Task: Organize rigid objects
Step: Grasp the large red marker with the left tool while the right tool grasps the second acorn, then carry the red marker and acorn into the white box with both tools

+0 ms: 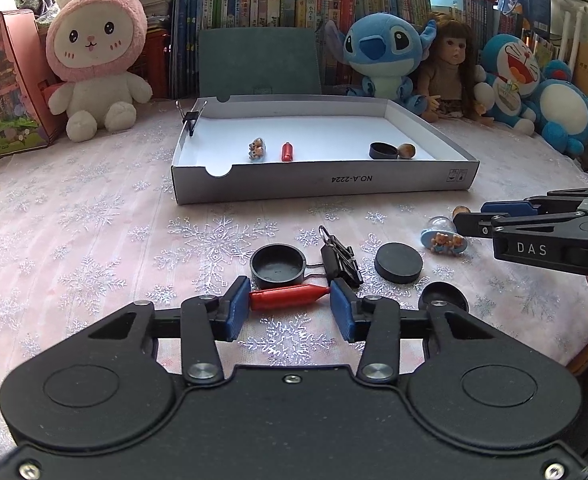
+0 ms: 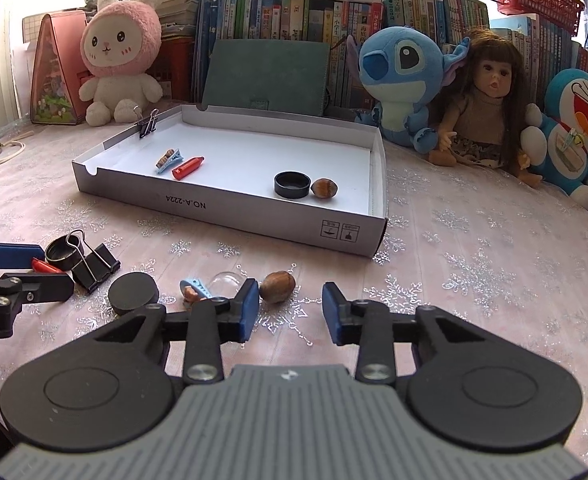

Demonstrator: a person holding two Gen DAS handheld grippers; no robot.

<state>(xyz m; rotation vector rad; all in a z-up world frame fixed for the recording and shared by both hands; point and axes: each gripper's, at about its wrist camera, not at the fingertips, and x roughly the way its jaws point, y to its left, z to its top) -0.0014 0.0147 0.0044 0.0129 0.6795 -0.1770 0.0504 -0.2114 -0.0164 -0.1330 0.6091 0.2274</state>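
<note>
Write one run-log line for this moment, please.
left gripper: shut on red crayon | right gripper: open, beside nut | box: second crayon, cap, nut, hair clip inside

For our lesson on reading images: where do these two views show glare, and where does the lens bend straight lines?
Left wrist view: window glare washes out the top left corner; the white box's edges bow. Right wrist view: glare again top left, behind the pink rabbit plush; the books lean inward.

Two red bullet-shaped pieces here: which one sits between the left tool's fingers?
The red piece on the tablecloth, lying crosswise between the left tool pads. The other red piece lies inside the white box.
</note>
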